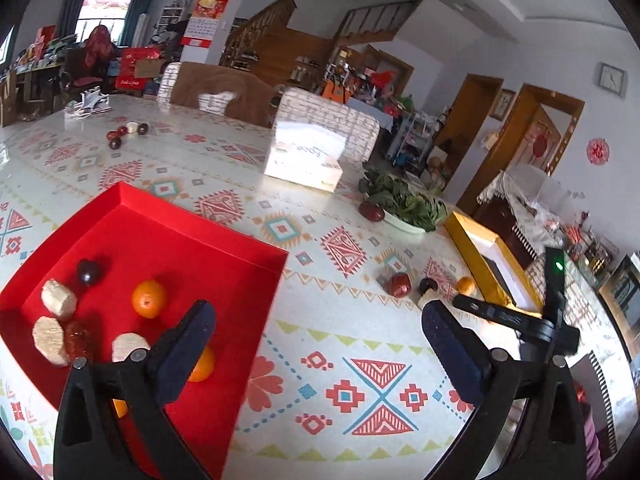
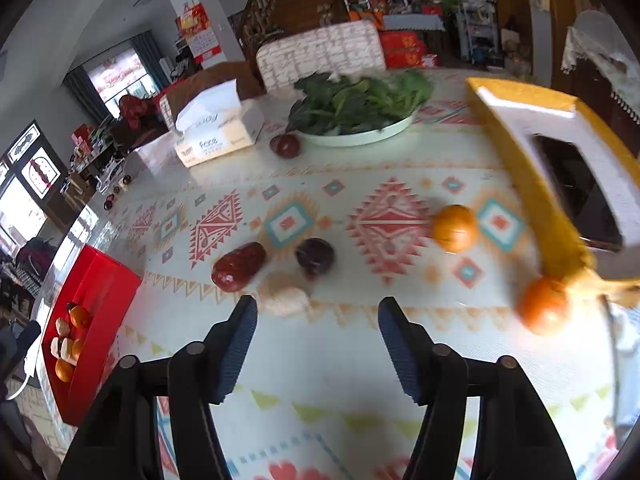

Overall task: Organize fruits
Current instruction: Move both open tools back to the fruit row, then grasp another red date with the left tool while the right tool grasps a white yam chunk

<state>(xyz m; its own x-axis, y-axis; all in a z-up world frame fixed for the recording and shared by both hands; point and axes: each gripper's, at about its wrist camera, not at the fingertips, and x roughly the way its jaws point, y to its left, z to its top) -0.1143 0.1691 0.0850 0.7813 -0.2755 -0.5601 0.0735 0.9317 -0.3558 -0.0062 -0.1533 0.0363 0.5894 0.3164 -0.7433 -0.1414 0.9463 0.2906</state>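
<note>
A red tray (image 1: 224,236) lies at the table's left and holds oranges (image 1: 149,298), a dark plum (image 1: 88,272), a red date and beige cakes (image 1: 59,298). My left gripper (image 1: 316,322) is open and empty, just right of the tray. The right gripper's body (image 1: 520,320) shows in the left wrist view. My right gripper (image 2: 318,312) is open and empty, just short of a beige cake (image 2: 285,295), a red date (image 2: 238,266) and a dark plum (image 2: 315,256). Two oranges (image 2: 455,227) (image 2: 545,305) lie to the right. The tray also shows at left (image 2: 100,280).
A yellow box (image 2: 532,184) stands at the right edge. A white plate of greens (image 2: 360,136) with a red fruit (image 2: 285,145) beside it and a tissue box (image 2: 220,136) sit at the back. Several small fruits (image 1: 126,132) lie far across the table.
</note>
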